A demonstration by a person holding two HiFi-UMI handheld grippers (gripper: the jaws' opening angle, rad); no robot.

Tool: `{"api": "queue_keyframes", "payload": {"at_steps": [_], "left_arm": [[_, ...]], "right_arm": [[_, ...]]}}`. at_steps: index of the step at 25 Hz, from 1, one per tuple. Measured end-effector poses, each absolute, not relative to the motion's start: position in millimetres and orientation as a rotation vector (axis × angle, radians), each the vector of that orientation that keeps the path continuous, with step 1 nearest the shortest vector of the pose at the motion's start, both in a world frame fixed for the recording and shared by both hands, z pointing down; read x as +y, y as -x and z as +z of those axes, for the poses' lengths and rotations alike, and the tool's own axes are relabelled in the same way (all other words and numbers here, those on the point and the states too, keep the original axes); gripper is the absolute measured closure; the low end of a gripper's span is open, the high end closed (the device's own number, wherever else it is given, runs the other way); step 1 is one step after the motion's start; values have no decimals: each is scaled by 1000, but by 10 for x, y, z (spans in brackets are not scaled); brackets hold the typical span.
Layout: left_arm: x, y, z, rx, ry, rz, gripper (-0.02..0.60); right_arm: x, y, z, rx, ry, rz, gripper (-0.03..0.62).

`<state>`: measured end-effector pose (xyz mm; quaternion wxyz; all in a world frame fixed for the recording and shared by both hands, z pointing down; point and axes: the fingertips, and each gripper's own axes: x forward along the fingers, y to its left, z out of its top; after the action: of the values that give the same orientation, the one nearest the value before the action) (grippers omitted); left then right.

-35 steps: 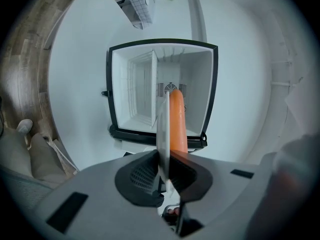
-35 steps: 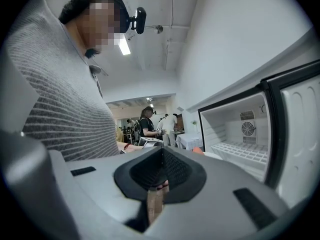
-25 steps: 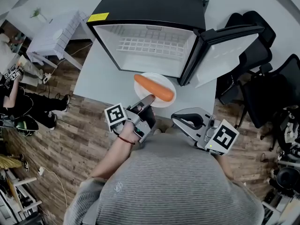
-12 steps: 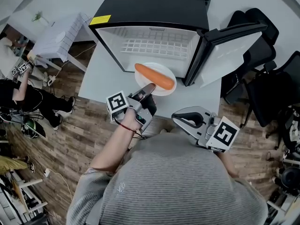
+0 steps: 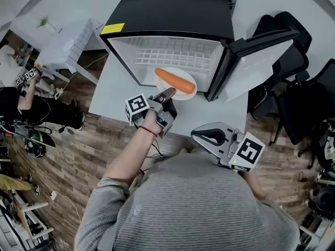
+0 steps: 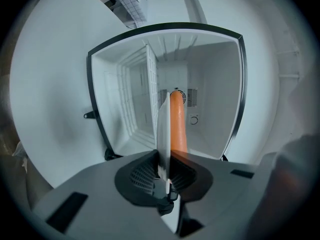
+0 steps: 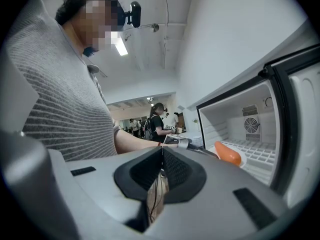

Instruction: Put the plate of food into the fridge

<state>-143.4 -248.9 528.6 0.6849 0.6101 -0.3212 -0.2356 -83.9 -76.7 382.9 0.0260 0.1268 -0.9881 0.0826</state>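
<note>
Sweater first, grey and ribbed (image 5: pixel 209 208), filling the near edge of the head view. Just ahead of it, holding the right grey two-jaw gripper (image 5: pixel 196 134) low and close to the body, jaws pressed together on nothing. Further out, stretching the left arm forward above the pale grey tabletop (image 5: pixel 112 95), with the left grey two-jaw gripper (image 5: pixel 170 92) pinching the near rim of the round white plate (image 5: pixel 184 94), seen edge-on between the pads in the left gripper view. Carrying a long orange carrot (image 5: pixel 175 81) lying across that plate. Holding the plate at the open mouth of the small black-cased fridge (image 5: pixel 172 7) with its white interior, far edge reaching over the front of the white wire shelf (image 5: pixel 172 54), near edge out above the tabletop; resting on the shelf or held just clear of it, impossible to tell. Standing swung wide to the right, the fridge's black-edged door (image 5: pixel 259 61). Off beyond it, crowding together on the wood-plank floor (image 5: pixel 68 161), black office chairs (image 5: pixel 293 103).
</note>
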Motion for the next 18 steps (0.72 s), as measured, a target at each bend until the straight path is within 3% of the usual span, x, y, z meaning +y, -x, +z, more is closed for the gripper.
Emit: {"api": "queue_keyframes", "payload": {"at_steps": [18], "left_arm": [[-3050,1452,5558,-794,-1329,-562,537]], "right_arm": [[-928,785,3854,-3048,-437,299,580]]}}
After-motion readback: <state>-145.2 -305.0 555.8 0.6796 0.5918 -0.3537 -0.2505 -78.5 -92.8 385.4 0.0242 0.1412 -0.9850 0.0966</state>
